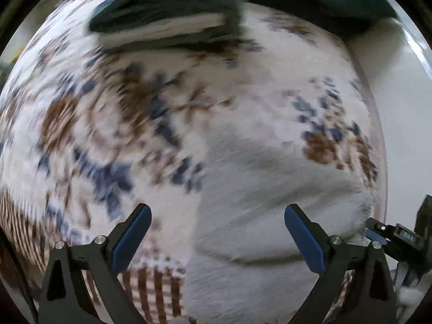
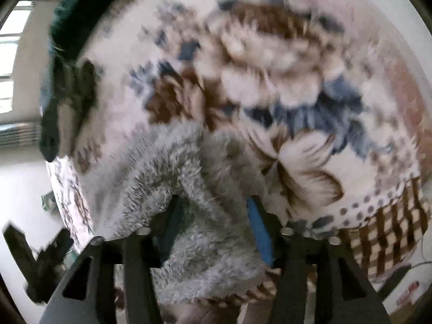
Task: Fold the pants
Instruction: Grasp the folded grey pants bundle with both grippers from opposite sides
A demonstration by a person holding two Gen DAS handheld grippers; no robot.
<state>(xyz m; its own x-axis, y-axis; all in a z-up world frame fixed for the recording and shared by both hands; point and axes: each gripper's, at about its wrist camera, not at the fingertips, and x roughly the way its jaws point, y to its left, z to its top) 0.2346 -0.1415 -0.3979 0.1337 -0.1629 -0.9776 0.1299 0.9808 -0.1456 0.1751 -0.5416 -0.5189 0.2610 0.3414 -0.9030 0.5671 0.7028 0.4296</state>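
Note:
The pants [image 1: 256, 189] are pale grey and fluffy, lying bunched on a floral blanket [image 1: 108, 121] near its right edge. My left gripper [image 1: 217, 210] hangs open just above them, its blue pads wide apart and nothing between them. In the right wrist view the pants [image 2: 162, 162] heap up between the jaws of my right gripper [image 2: 213, 202]. The fluff covers the left finger, and the right blue pad [image 2: 259, 232] stands clear of it. The jaws are wide apart. The right gripper's tip [image 1: 388, 232] also shows at the right edge of the left wrist view. Both views are motion-blurred.
A stack of folded dark and light clothes [image 1: 162, 19] lies at the far side of the blanket. A dark green cloth [image 2: 70, 67] sits at the blanket's [image 2: 270, 67] left edge. Pale floor [image 2: 21, 183] lies beyond that edge, and the checked border [image 2: 383, 232] is at the lower right.

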